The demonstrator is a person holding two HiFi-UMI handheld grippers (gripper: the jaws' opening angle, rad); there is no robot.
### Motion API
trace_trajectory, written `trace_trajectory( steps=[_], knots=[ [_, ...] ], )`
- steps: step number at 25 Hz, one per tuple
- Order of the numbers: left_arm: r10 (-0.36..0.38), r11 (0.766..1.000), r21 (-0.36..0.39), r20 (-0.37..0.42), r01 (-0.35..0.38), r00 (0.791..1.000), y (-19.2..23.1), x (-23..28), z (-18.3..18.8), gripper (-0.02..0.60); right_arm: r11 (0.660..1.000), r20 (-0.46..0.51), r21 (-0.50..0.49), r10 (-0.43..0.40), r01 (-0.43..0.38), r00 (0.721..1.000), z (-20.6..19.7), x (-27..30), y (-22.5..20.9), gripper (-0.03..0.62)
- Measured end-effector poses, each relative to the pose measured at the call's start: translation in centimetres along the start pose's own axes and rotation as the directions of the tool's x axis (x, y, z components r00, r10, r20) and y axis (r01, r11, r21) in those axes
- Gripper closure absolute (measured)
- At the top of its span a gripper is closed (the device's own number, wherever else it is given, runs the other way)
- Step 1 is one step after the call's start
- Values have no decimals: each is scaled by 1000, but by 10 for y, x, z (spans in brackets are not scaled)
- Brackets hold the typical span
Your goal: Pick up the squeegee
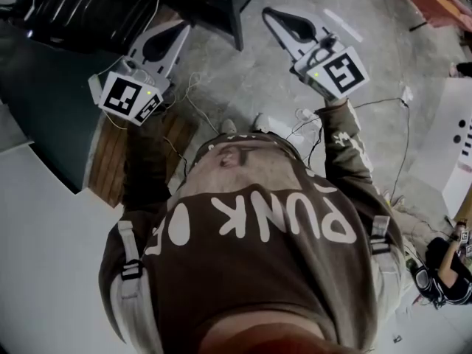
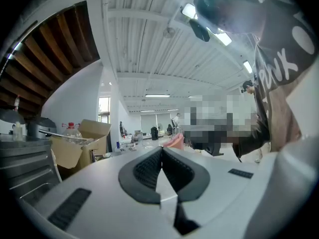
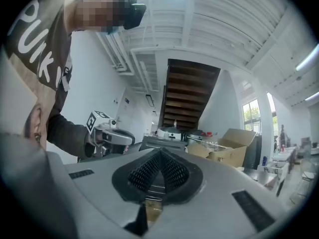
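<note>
No squeegee shows in any view. In the head view my left gripper [image 1: 181,26] is held out level at the upper left over a dark surface, jaws closed together with nothing between them. My right gripper [image 1: 268,11] is held out at the upper right over the concrete floor, also shut and empty. In the left gripper view the ribbed pads [image 2: 149,169] meet at the tip of the left gripper [image 2: 162,150]. The right gripper view shows the right gripper [image 3: 159,153] with its pads pressed together, and the left gripper [image 3: 110,136] in a sleeved hand beyond it.
A dark table and chair legs [image 1: 221,9] stand ahead. A slatted wooden board [image 1: 118,161] lies at the left, thin cables [image 1: 369,105] run over the floor, and a white panel [image 1: 457,146] is at the right. A cardboard box [image 2: 79,143] and a wooden staircase [image 3: 189,91] are nearby.
</note>
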State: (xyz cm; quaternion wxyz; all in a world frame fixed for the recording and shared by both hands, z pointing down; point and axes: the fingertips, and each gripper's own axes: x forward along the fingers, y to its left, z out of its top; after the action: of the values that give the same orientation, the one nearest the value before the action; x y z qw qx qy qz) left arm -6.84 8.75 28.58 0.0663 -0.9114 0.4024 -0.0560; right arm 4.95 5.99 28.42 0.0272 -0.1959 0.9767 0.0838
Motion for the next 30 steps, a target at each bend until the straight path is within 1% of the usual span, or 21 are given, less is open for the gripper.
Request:
trace_trajectory(
  steps=[3, 4, 6, 11, 13, 18, 25, 26, 28, 30],
  knots=[
    [4, 1000, 0, 0, -4, 1000, 0, 1, 0, 578, 1000, 9, 2, 7, -7, 1000, 1, 0, 0, 583],
    [4, 1000, -1, 0, -4, 1000, 0, 1, 0, 578, 1000, 9, 2, 11, -11, 1000, 1, 0, 0, 573],
    [4, 1000, -3, -2, -4, 1000, -1, 2, 1, 578, 1000, 3, 6, 15, -15, 1000, 0, -2, 1, 531],
    [7, 1000, -4, -5, -7, 1000, -3, 1, 2, 578, 999, -3, 16, 29, -29, 1000, -1, -2, 3, 479],
    [10, 1000, -5, -7, -10, 1000, -3, 2, 1, 578, 999, -4, 15, 40, -40, 999, -3, -2, 3, 430],
    [14, 1000, -5, -11, -14, 1000, -4, 3, 0, 578, 998, -5, 12, 55, -55, 998, -5, -2, 5, 344],
    [21, 1000, 3, -8, -21, 1000, -3, 3, 2, 578, 995, 5, 7, 99, -99, 995, -4, 0, 10, 151],
    [24, 1000, 6, -8, -24, 1000, -2, 4, 1, 578, 994, 10, 5, 109, -109, 994, -4, 1, 10, 132],
    [25, 1000, 1, -13, -25, 1000, -4, 4, -2, 578, 993, 8, 5, 122, -122, 992, -7, 0, 14, 54],
    [22, 1000, -8, -20, -22, 1000, -8, 3, -3, 578, 992, -3, 3, 126, -126, 992, -9, -4, 18, 0]
  ],
)
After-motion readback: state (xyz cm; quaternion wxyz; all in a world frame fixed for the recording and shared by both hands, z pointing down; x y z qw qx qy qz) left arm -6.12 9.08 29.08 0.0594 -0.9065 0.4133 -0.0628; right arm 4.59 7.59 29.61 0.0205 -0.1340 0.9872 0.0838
